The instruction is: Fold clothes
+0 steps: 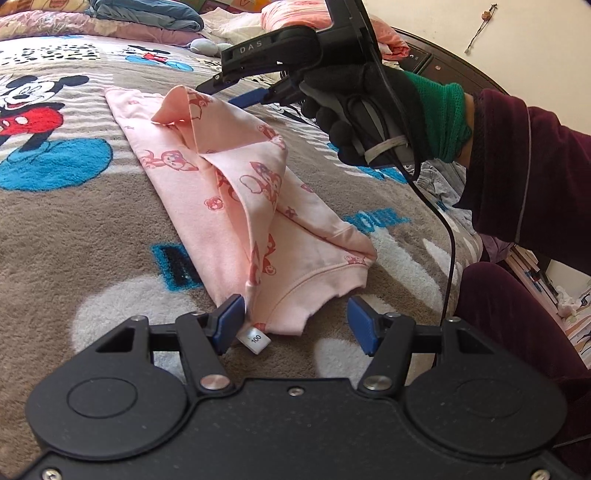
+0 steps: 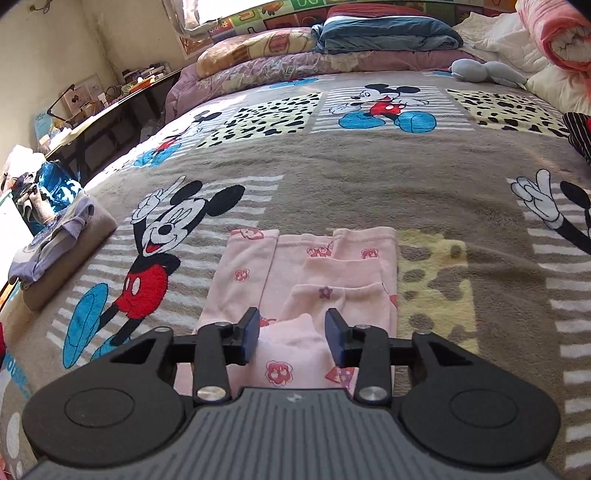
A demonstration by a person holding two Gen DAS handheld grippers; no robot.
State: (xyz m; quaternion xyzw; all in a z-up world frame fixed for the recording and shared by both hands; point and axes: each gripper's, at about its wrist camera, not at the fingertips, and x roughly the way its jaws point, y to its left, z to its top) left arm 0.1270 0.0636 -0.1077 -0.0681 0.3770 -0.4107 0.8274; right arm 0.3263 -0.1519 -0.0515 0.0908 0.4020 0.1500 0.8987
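Note:
A pink child's top point(image 1: 236, 177) with red cartoon prints lies folded into a long strip on the Mickey Mouse blanket point(image 1: 74, 229). My left gripper point(image 1: 295, 321) is open at the near collar end. Its left pad point(image 1: 229, 319) touches the cloth beside a white size label point(image 1: 256, 338). A black-gloved hand holds my right gripper point(image 1: 221, 92) over the far end, where a corner of cloth stands up. In the right wrist view the top point(image 2: 303, 273) lies lengthwise ahead. My right gripper point(image 2: 293, 332) is open, with a raised pink fold between its pads that is not pinched.
A small stack of folded clothes point(image 2: 55, 251) sits at the bed's left edge. Pillows and folded quilts point(image 2: 388, 33) and a grey plush toy point(image 2: 487, 72) lie at the head. A cluttered desk point(image 2: 110, 103) runs along the left wall. A maroon sleeve point(image 1: 517, 166) reaches in.

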